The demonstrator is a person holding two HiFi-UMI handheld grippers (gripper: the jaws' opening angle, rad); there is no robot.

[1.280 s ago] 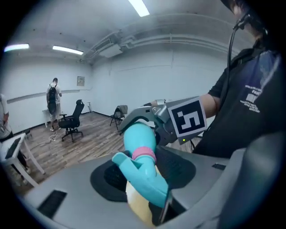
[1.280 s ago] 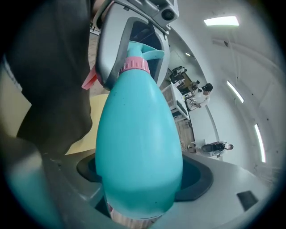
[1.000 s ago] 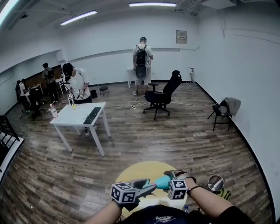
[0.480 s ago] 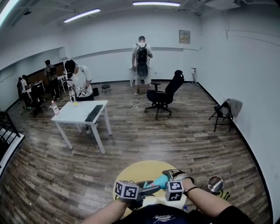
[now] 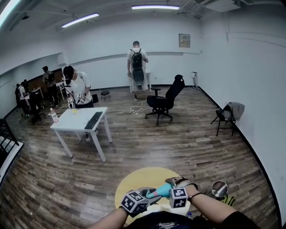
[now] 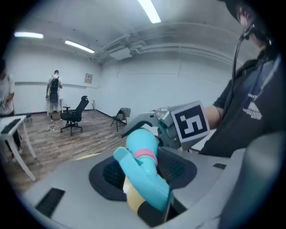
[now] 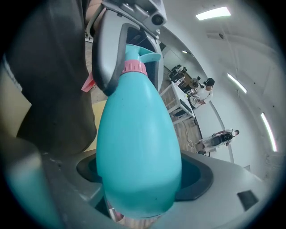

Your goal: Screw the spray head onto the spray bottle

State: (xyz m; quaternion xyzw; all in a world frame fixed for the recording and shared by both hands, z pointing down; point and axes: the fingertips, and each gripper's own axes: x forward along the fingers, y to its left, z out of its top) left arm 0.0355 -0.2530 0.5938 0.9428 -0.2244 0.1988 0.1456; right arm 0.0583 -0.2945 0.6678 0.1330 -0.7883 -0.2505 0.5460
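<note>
With my right gripper [image 5: 175,185] clamped on the spray bottle [image 7: 138,143] above the worktop [image 5: 134,179] and my left gripper [image 5: 149,195] closing its jaws round the spray head [image 6: 143,165] at its neck, I should turn squarely, avoiding cross-threading.

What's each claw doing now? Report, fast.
Left claw: closing on the spray head between its jaws.
Right claw: shut on the spray bottle.

Room before me: white walls [image 5: 250,76], wood-plank floor [image 5: 178,143], ceiling strip lights [image 5: 155,7]. White table [image 5: 73,120] to my left, black office chair [image 5: 163,100] mid-floor, folding chair [image 5: 225,116] by the right wall, round yellow table [image 5: 143,179] directly beneath me.
</note>
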